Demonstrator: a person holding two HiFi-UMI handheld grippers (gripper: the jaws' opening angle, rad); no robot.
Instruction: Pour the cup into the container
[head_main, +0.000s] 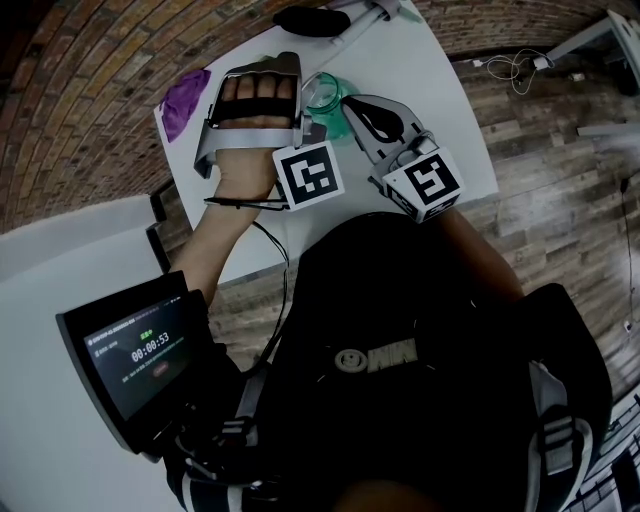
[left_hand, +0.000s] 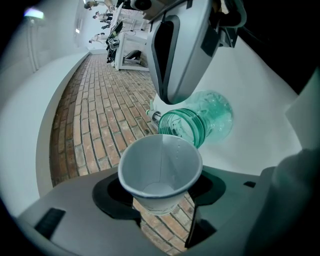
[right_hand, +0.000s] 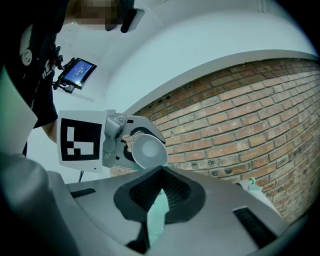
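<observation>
The left gripper has its jaws closed on the lower part of a paper cup, one jaw on each side. The right gripper is pinched nearly shut on the green container, and a sliver of its green wall shows between the jaws.

The container hangs over the white table, between the two grippers. I can't tell whether its base rests on the table. The cup is just left of the container and tipped so that its mouth faces the container's mouth. The two rims are just beside each other, but I can't say if they touch. A purple cloth lies on the table, well to the left of the container.

Inside the cup I see only a pale bottom and a few specks on the wall. My guess is the pour is at its end or close to it.

To finish this well:
- **Rims:** the cup's lip should sit right over the container's mouth, not beside it, so the last drops fall inside.
- **Squeeze:** the left gripper needs a light hold, because a paper cup will likely buckle and fold its lip if pressed harder.
- **Container:** the right gripper should hold the container dead steady, since it has only a thin bite on the wall and a knock from the cup could twist it.
- **Drips:** the cup should be rolled upright over the container before it moves off, or drips will likely land on the table.
</observation>
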